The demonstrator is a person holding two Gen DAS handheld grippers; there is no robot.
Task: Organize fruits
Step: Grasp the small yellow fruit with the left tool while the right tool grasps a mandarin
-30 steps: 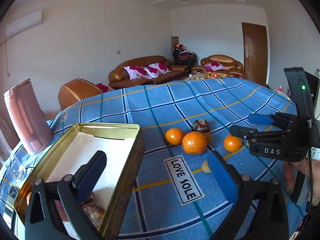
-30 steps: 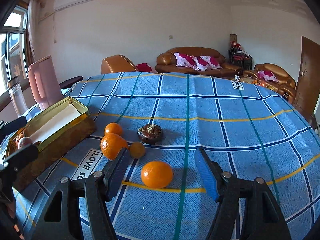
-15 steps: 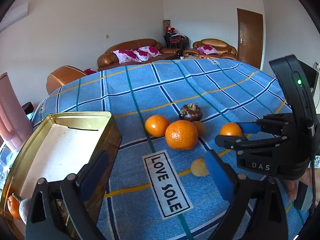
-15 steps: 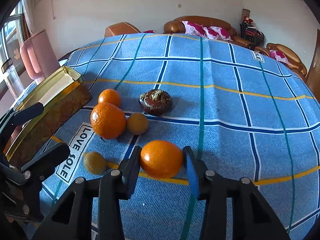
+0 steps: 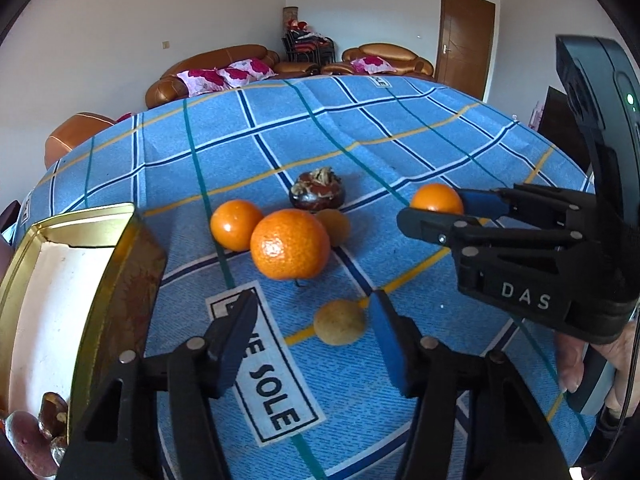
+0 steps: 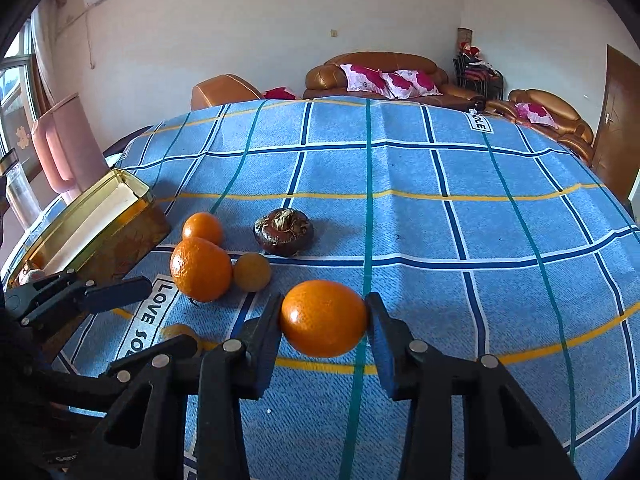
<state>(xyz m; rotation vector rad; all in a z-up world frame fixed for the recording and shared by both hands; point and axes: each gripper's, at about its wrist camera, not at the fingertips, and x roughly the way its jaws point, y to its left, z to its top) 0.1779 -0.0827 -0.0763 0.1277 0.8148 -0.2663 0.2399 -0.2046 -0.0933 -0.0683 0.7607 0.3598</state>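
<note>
My right gripper (image 6: 323, 312) is shut on an orange (image 6: 323, 318), held just above the blue checked cloth; both show in the left wrist view, the gripper (image 5: 434, 210) on the orange (image 5: 436, 199). My left gripper (image 5: 314, 320) is open, its fingers either side of a small yellowish fruit (image 5: 339, 322). A big orange (image 5: 290, 249), a smaller orange (image 5: 236, 225), another yellowish fruit (image 5: 334, 222) and a dark brown fruit (image 5: 317, 192) lie together beyond. A gold tin (image 5: 72, 280) stands at the left.
The tin holds a few fruits at its near end (image 5: 36, 432). A pink jug (image 6: 66, 144) and a clear bottle (image 6: 18, 188) stand left of the tin. A "LOVE SOLE" label (image 5: 268, 376) is on the cloth. Sofas (image 6: 380, 76) stand beyond the table.
My right gripper closed on the orange and lifted it slightly. My left gripper moved forward and down around the small yellowish fruit, its jaws narrowing.
</note>
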